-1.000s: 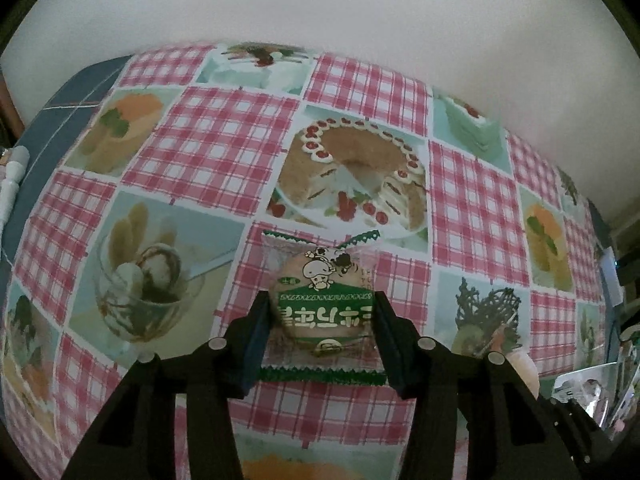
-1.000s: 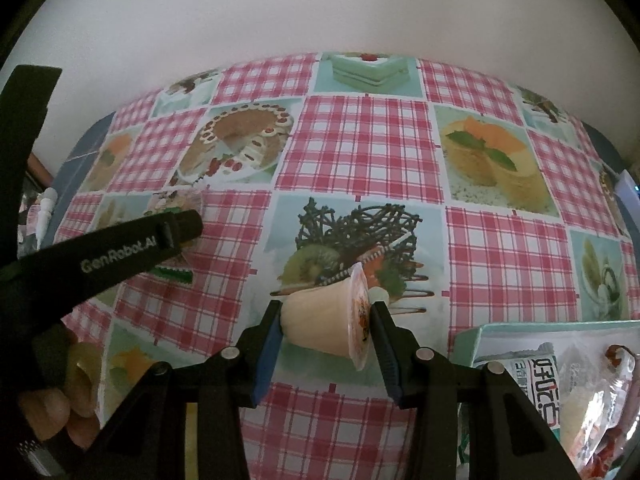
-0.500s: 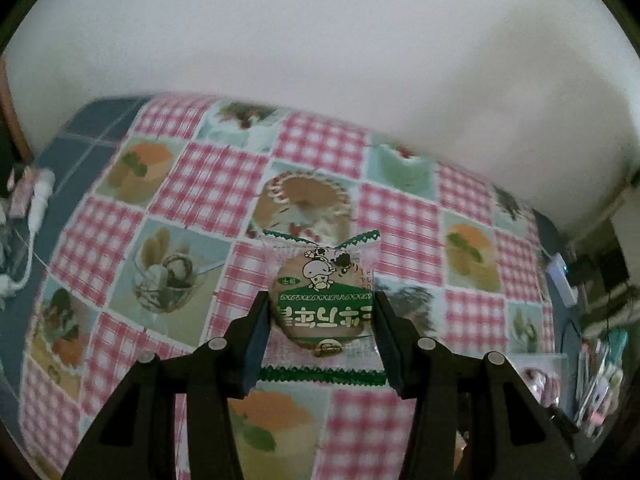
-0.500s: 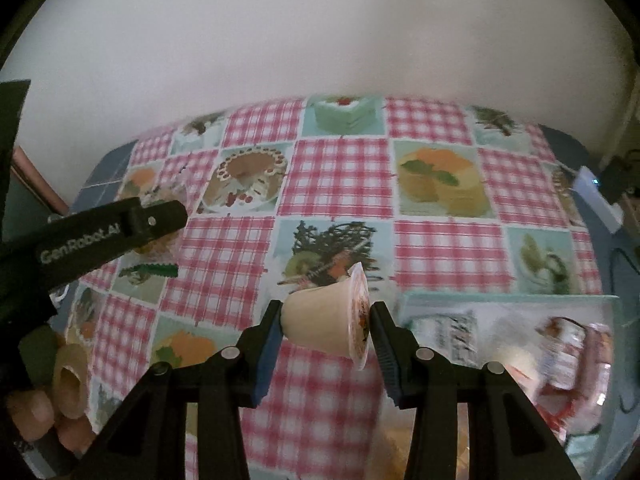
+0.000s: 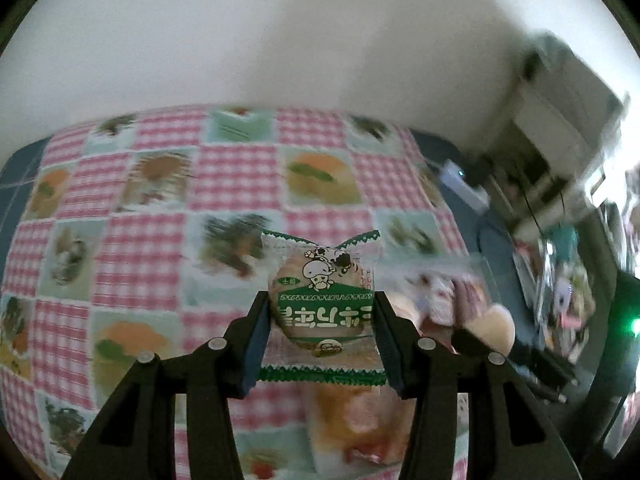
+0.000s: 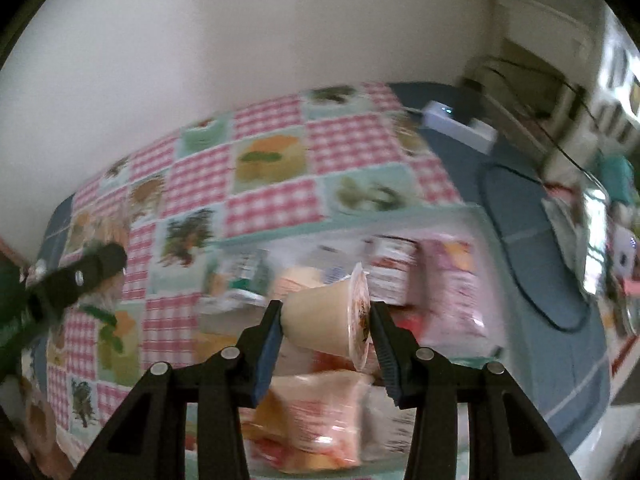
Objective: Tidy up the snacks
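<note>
One clear green-trimmed packet holding a round brown cake (image 5: 323,304) is pinched between the two fingers of the left gripper (image 5: 322,334), held in the air above the pink-checked dessert-print tablecloth (image 5: 152,248). One pale plastic pudding cup with a foil lid (image 6: 331,316) lies on its side, clamped base-to-lid in the right gripper (image 6: 326,338), above a pale green tray (image 6: 280,234) crowded with blurred snack packets whose number cannot be told. Left of the tray the cloth is open; on the right, a white power strip (image 6: 460,124) and a black cable (image 6: 520,264) lie on the blue table surface (image 6: 516,216).
</note>
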The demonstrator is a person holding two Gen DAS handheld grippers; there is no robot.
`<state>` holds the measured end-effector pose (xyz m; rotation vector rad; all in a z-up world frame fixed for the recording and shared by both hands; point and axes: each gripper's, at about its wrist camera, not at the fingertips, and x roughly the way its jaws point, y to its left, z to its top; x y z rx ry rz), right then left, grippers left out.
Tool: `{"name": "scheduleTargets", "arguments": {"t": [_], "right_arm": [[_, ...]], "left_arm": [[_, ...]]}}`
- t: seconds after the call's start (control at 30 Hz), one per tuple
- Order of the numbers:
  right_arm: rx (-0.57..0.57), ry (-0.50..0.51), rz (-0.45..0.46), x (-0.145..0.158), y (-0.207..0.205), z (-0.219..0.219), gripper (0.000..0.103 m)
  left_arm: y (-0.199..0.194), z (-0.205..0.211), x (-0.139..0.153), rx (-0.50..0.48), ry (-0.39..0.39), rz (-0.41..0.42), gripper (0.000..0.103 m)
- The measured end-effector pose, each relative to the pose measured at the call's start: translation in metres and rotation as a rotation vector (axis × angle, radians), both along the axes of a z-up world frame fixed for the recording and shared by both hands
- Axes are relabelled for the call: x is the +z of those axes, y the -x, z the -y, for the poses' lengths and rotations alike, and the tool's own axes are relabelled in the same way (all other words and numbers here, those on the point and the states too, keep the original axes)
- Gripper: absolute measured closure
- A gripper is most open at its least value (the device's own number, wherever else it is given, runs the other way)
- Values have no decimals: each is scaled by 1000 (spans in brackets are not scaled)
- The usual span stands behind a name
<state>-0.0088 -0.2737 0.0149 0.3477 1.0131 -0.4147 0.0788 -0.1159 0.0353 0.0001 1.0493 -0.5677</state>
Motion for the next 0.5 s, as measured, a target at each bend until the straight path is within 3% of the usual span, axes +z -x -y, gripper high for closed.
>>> {"name": "scheduleTargets", "arguments": {"t": [0.2,0.33,0.47,0.5], "right_arm": [[-39,-32,-34,-14,17,24,56],[-67,-65,-63,-27,24,34,55],[-80,-88,-50,-28,30,39,55],[-77,-100,-35,-27,33,38,50]], "left_arm": [[29,52,-12,-132,-19,-40,51],[34,57,-20,-133,-16,-72,31],[36,44,-21,-96,-21,-62,29],[36,39,-22,-84,-17,-60,26]]}}
